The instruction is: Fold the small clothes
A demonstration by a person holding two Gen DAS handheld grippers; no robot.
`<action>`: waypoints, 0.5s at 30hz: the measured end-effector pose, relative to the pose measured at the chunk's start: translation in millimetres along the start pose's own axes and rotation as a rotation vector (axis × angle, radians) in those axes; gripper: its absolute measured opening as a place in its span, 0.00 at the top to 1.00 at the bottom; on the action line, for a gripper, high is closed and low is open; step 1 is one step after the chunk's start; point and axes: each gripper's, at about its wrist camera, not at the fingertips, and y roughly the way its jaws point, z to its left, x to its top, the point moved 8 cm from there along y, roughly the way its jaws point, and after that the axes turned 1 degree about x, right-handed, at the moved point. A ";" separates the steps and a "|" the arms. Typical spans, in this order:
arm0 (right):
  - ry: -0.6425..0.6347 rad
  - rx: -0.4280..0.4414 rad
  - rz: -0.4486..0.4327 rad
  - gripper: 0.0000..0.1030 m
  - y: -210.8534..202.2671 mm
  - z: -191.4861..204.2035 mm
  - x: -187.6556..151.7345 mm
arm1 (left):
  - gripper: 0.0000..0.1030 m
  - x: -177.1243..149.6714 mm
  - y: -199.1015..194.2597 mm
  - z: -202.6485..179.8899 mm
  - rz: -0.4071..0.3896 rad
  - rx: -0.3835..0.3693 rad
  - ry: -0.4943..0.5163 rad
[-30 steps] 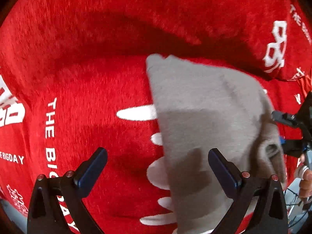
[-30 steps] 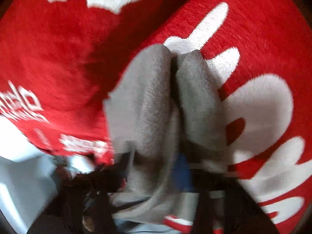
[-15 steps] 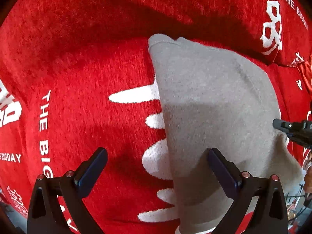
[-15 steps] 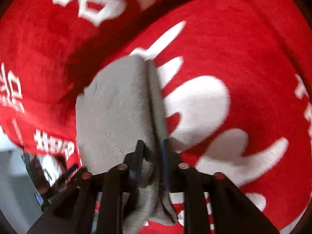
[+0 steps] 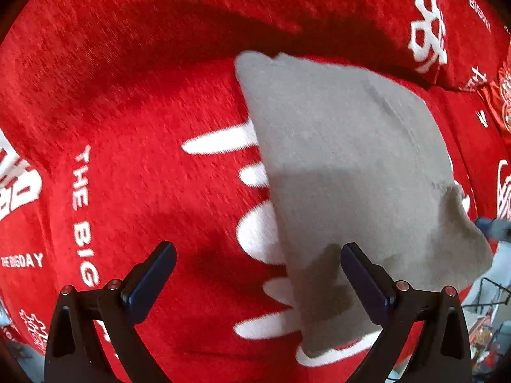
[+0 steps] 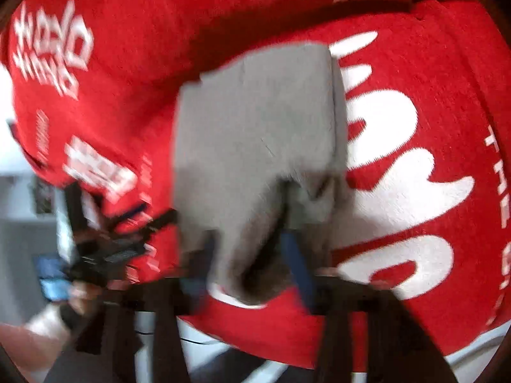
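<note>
A small grey garment (image 5: 345, 172) lies folded on a red cover with white print (image 5: 127, 127). My left gripper (image 5: 255, 274) is open and empty, hovering just above the cloth's near left edge. In the right wrist view the grey garment (image 6: 255, 134) is blurred; its near corner hangs between the blue pads of my right gripper (image 6: 252, 255), whose jaws stand apart. Whether the pads still touch the cloth is unclear. The right gripper's tip (image 5: 491, 229) shows at the garment's right corner in the left wrist view.
The red cover (image 6: 415, 63) drapes over a raised back behind the garment. Its front edge drops to a pale floor (image 6: 19, 223) at the left. My left gripper (image 6: 105, 249) shows blurred at the lower left. A wire rack (image 5: 488, 293) stands at the lower right.
The right gripper has opened from a pinch on the grey garment's corner and swung sideways. The garment has been spread flatter. The left gripper stayed open and drew back slightly.
</note>
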 end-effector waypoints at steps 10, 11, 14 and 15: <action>0.085 -0.062 -0.003 0.94 22.7 -44.4 -21.2 | 0.00 -43.2 26.1 -5.3 0.090 -0.015 0.014; 0.072 -0.079 0.000 0.94 22.1 -42.8 -22.0 | 0.00 -44.3 25.6 -4.9 0.091 -0.016 0.010; 0.051 -0.116 0.013 0.93 18.4 -38.1 -25.9 | 0.00 -46.4 20.7 -4.8 0.091 -0.008 0.012; 0.056 -0.118 0.015 0.93 17.2 -37.7 -26.6 | 0.00 -46.4 19.3 -5.2 0.090 -0.003 0.016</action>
